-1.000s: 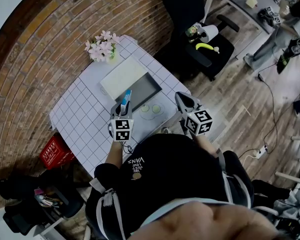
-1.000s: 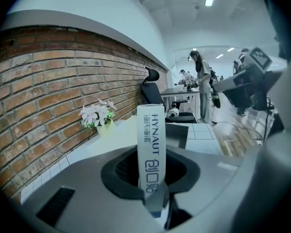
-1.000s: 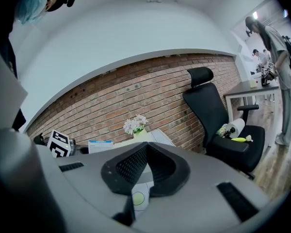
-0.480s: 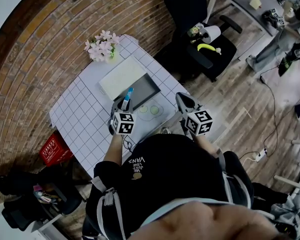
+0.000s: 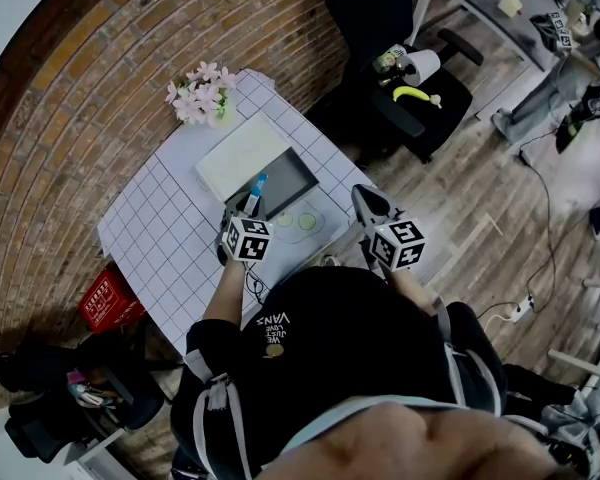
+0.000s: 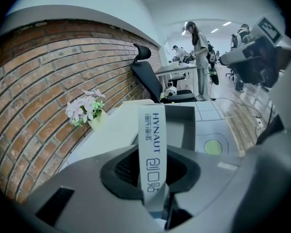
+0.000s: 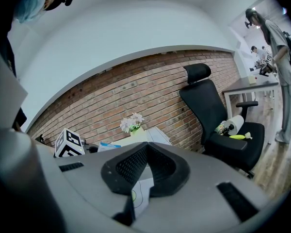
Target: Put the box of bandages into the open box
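Left fingers (image 6: 122, 168): we see them closed on the bandage box (image 6: 153, 144), a narrow gap apart. The pads clamp its low end and most of its length stands out past the tips.
Right fingers (image 7: 128, 166): the tips meet and nothing is between them. They are over the near desk edge, well apart from the open box.
Bandage box: it is held edge-up and tilted down over the near left corner of the open box (image 5: 292, 176). We cannot tell if it is past the rim yet.
Open box: it has a dark inside and lies on the desk (image 5: 160, 230), with its white lid (image 5: 242, 155) laid back beside it.
Risk, grip: we judge that a hold this low could let the bandage box pivot or slip if its far end meets a wall.
Risk, release: if we let go over the corner, it may catch the rim and tip out onto the desk.
Risk, nudge: pushing down against the rim could shift the open box, since nothing steadies it.
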{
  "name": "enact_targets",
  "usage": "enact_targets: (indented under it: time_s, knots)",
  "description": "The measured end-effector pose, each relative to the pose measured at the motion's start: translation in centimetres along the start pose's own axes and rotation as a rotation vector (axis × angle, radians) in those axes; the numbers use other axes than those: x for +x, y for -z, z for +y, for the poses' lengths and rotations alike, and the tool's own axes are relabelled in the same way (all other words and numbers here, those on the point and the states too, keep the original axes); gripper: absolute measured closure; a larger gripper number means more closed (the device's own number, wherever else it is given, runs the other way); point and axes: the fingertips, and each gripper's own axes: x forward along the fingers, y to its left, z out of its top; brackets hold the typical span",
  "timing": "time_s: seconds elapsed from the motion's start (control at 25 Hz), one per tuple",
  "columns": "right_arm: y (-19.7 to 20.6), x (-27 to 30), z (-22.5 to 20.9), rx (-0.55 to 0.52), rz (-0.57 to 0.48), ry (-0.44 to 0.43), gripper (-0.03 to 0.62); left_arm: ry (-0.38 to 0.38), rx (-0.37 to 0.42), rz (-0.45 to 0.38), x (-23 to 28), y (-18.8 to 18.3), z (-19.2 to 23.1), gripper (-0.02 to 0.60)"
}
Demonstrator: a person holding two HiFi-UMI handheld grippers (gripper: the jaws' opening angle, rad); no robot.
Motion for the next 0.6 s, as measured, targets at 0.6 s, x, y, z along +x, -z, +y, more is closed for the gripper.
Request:
enact_targets:
  time_s: [0.6]
  knots:
    - [-0.3,0.2,-0.7,0.003,-0.001,0.017,0.597,0.039,0.051,0.066,1.9,0.8,-0.1,0.491]
